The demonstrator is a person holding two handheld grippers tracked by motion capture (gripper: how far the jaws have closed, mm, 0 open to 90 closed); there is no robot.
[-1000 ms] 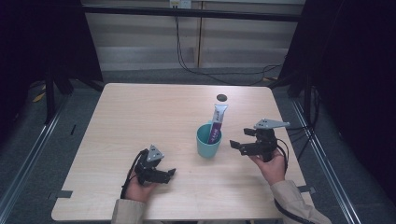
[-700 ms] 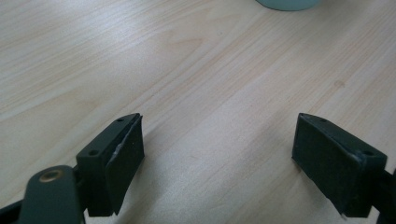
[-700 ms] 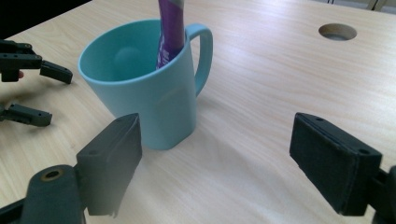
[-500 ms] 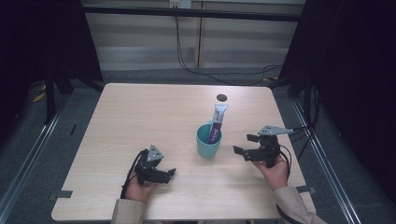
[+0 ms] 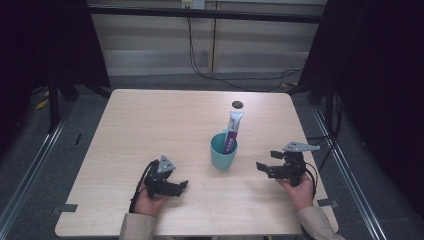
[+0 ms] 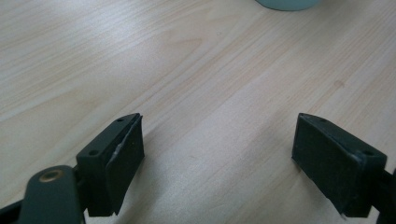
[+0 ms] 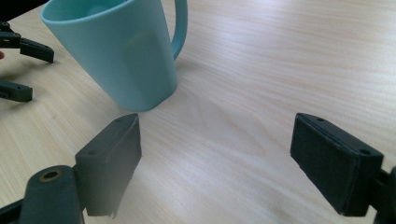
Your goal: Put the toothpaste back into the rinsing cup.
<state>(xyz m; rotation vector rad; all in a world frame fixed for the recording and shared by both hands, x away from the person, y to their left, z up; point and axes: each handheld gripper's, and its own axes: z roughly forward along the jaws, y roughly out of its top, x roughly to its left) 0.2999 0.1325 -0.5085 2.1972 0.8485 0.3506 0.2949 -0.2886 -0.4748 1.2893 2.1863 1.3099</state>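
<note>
The teal mug (image 5: 223,150) stands upright a little right of the centre of the high view, on the light wooden table (image 5: 150,120), and a white and purple toothpaste tube (image 5: 232,131) leans inside it with its flat end sticking out above the rim. In the right gripper view the mug (image 7: 122,51) is in the upper left of the frame, with its handle (image 7: 181,25) on the far side. I judge the mug to be stiff, smooth and a bit slippery, probably ceramic or hard plastic, not heavy but able to tip because the tube makes it top-loaded; the best hold seems to be across the wall near the rim, or on the handle. The tube looks light and soft, so it would bend if squeezed hard; its flat upper end is the easiest place to pinch. The right gripper (image 5: 270,162) rests at the lower right of the high view, near the mug but apart from it, its jaws wide apart and holding nothing. The left gripper (image 5: 181,186) lies at the lower left, also with jaws apart and empty; in its own view the mug's base (image 6: 287,3) shows at the top edge. A small black round object (image 5: 237,104), maybe a cap, lies farther up on the table, well apart. Nothing stands between the grippers and the mug.
</note>
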